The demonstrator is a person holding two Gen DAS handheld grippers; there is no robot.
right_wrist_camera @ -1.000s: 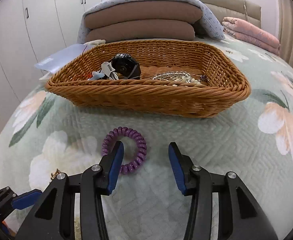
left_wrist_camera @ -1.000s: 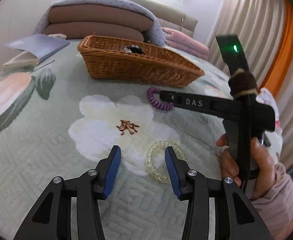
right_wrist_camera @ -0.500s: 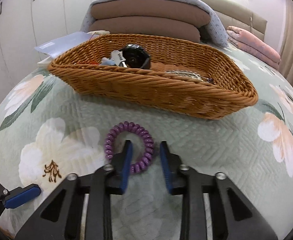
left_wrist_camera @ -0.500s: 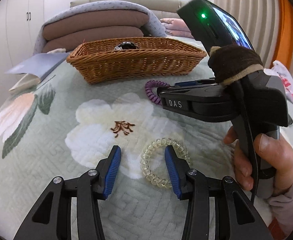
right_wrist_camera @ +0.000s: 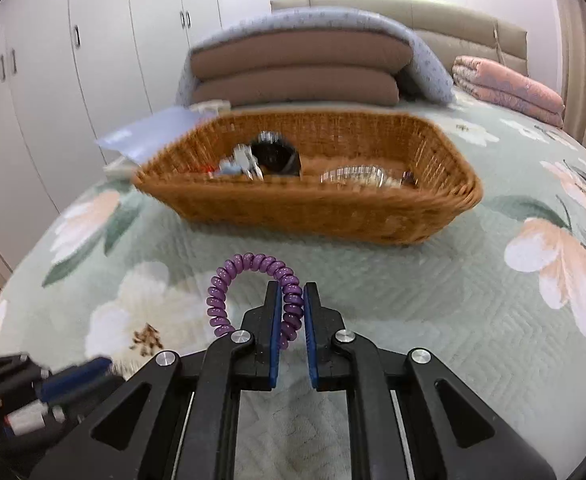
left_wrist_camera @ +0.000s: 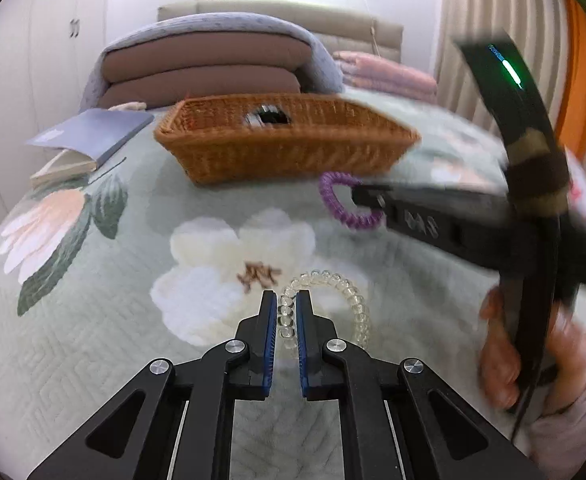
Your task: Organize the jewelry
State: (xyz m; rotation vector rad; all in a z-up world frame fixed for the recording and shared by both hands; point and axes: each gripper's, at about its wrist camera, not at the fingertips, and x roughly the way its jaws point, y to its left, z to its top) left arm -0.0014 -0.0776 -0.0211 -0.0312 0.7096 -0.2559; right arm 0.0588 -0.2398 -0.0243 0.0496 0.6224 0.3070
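My left gripper (left_wrist_camera: 284, 320) is shut on the left side of a clear coil bracelet (left_wrist_camera: 353, 300) that lies on the floral bedspread. My right gripper (right_wrist_camera: 291, 312) is shut on the right side of a purple coil bracelet (right_wrist_camera: 229, 280), held just above the bedspread; this bracelet also shows in the left wrist view (left_wrist_camera: 333, 200), at the tip of the right gripper (left_wrist_camera: 367, 196). A wicker basket (right_wrist_camera: 313, 208) stands beyond both and holds a black round object (right_wrist_camera: 275, 156), keys and a silvery chain (right_wrist_camera: 353, 174).
A grey-blue book (left_wrist_camera: 89, 132) lies left of the basket. Folded brown cushions (right_wrist_camera: 297, 76) under a blue blanket and a pink blanket (right_wrist_camera: 505, 88) lie behind it. White wardrobe doors (right_wrist_camera: 53, 60) stand at the left. The bed edge drops off at the left.
Both grippers have closed: the left on the clear bracelet, the right on the purple one. The right gripper has risen slightly with the purple bracelet.
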